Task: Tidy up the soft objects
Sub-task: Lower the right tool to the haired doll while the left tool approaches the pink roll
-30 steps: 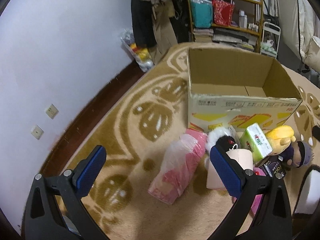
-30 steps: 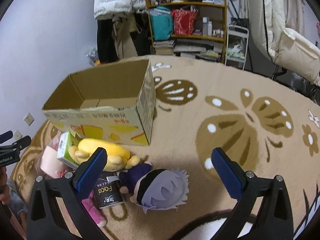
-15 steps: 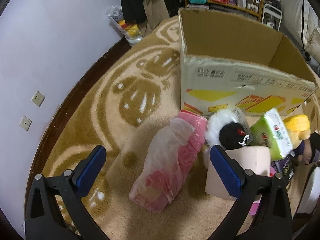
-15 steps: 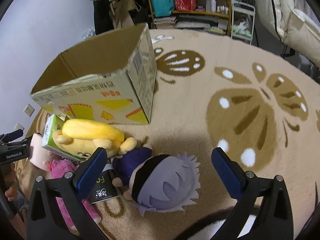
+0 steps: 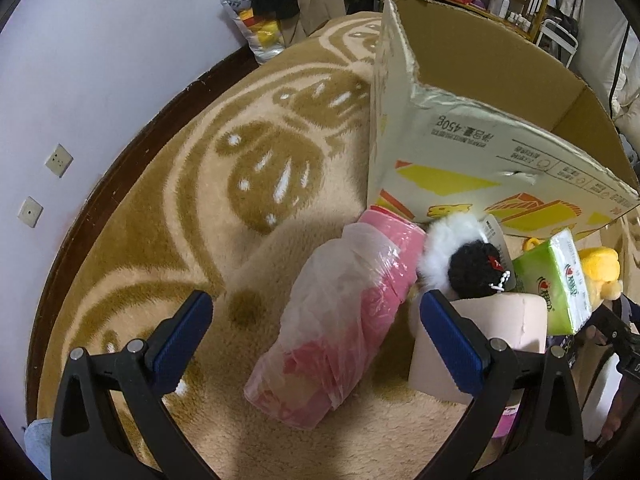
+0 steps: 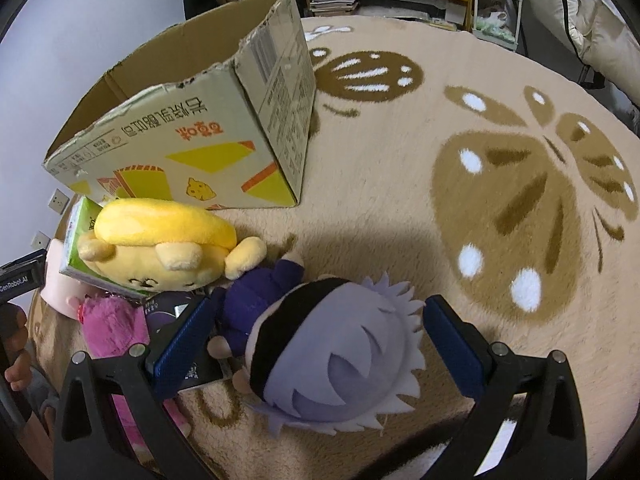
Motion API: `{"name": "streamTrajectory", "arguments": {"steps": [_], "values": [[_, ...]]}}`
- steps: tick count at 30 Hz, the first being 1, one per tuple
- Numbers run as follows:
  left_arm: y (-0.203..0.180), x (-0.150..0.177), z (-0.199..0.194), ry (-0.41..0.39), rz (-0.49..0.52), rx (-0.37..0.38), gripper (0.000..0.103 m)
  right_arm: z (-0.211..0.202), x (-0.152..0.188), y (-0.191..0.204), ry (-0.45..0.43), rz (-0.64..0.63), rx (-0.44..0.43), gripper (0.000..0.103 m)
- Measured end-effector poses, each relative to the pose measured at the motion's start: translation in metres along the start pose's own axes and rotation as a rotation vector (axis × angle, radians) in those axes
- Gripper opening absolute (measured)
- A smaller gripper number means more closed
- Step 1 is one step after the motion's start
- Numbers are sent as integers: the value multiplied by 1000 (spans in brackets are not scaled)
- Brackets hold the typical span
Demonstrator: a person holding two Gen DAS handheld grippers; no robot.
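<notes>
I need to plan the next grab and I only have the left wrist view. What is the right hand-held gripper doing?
Observer: The right hand-held gripper is open, its fingers on either side of a grey-haired doll's head.
Operator: Is it gripping the doll?
Observer: No, both pads stand clear of the head.
Operator: What's next to that doll?
Observer: A yellow plush lies on a green tissue pack, in front of the box.
Operator: Anything on the rug beyond the doll?
Observer: Only bare rug with a brown butterfly pattern.
</notes>
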State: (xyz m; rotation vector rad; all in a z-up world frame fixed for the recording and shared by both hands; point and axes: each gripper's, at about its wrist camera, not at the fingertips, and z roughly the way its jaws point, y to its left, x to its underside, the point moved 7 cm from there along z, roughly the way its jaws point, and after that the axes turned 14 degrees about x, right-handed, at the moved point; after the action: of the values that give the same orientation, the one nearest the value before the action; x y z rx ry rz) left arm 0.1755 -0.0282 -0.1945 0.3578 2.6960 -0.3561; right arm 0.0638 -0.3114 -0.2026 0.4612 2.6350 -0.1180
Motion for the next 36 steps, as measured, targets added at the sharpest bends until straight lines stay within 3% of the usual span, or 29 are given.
{"name": "streamTrajectory", "arguments": {"steps": [15,20,29,36], "values": [[15,7,14,86,-55,50,103,4,2,0,28,2,-14,103],[17,8,14,102,-42,33,103,7,3,2,42,-2,-19,103],[23,13,27,153,-103,92,103,14,2,6,60,-8,-25,103],[24,8,21,128,-92,80,102,15,4,7,63,-4,-32,103]]}}
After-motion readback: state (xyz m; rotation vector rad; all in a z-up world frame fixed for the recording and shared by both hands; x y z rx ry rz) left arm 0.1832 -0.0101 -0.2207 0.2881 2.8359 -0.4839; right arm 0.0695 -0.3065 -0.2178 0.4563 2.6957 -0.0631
